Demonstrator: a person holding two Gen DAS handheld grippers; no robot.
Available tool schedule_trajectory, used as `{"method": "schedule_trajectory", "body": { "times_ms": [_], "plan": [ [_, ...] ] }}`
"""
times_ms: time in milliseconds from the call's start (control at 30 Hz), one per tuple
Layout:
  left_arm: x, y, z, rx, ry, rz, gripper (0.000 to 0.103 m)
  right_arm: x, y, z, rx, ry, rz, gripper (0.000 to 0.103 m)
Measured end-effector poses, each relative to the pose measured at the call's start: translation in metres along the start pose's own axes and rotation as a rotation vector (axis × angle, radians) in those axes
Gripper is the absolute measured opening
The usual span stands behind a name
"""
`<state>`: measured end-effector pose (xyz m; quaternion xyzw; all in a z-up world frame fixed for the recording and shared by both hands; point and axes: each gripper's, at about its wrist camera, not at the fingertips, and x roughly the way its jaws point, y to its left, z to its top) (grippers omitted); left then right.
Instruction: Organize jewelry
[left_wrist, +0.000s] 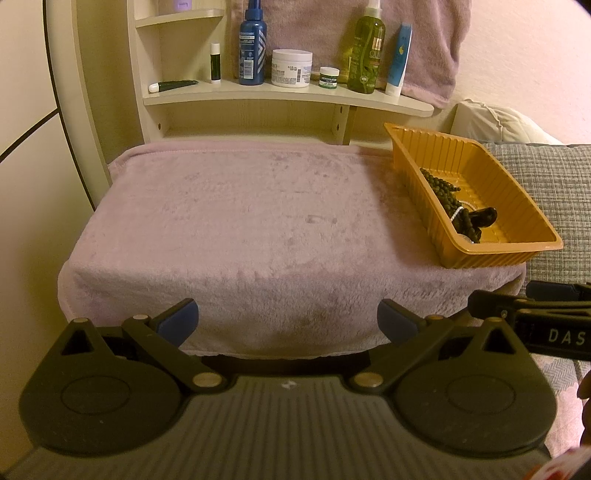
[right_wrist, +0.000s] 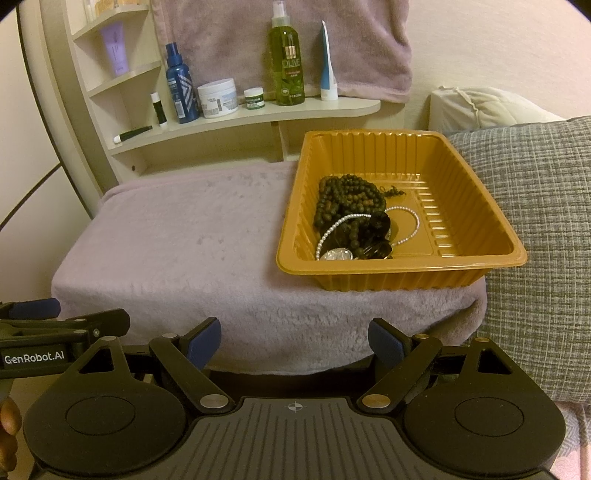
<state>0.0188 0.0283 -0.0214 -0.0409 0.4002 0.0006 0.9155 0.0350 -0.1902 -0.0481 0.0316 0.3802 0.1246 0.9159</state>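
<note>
An orange plastic tray (right_wrist: 476, 206) stands at the right end of a pink towel-covered stand (right_wrist: 177, 243). In it lie a dark bead necklace (right_wrist: 347, 195), a white pearl string (right_wrist: 408, 212), a dark clip (right_wrist: 380, 223) and a silver piece (right_wrist: 336, 254). The tray (left_wrist: 517, 210) with the dark beads (left_wrist: 441, 188) also shows in the left wrist view. My left gripper (left_wrist: 288, 323) is open and empty before the stand's front edge. My right gripper (right_wrist: 295, 341) is open and empty, in front of the stand and short of the tray.
A cream shelf (left_wrist: 288, 94) behind the stand holds bottles, jars and tubes, among them a green bottle (right_wrist: 286, 59) and a blue bottle (left_wrist: 252, 48). A grey cushion (right_wrist: 539, 229) lies right of the tray. A pink towel (right_wrist: 280, 40) hangs behind.
</note>
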Motion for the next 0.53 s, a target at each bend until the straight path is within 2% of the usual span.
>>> {"method": "schedule_trajectory", "body": {
  "times_ms": [533],
  "plan": [
    [-0.0018,0.0031,-0.0004,0.001,-0.028,0.002,0.102,-0.0007,0.0005,0.0000,0.001,-0.008,0.001,0.086]
  ]
}}
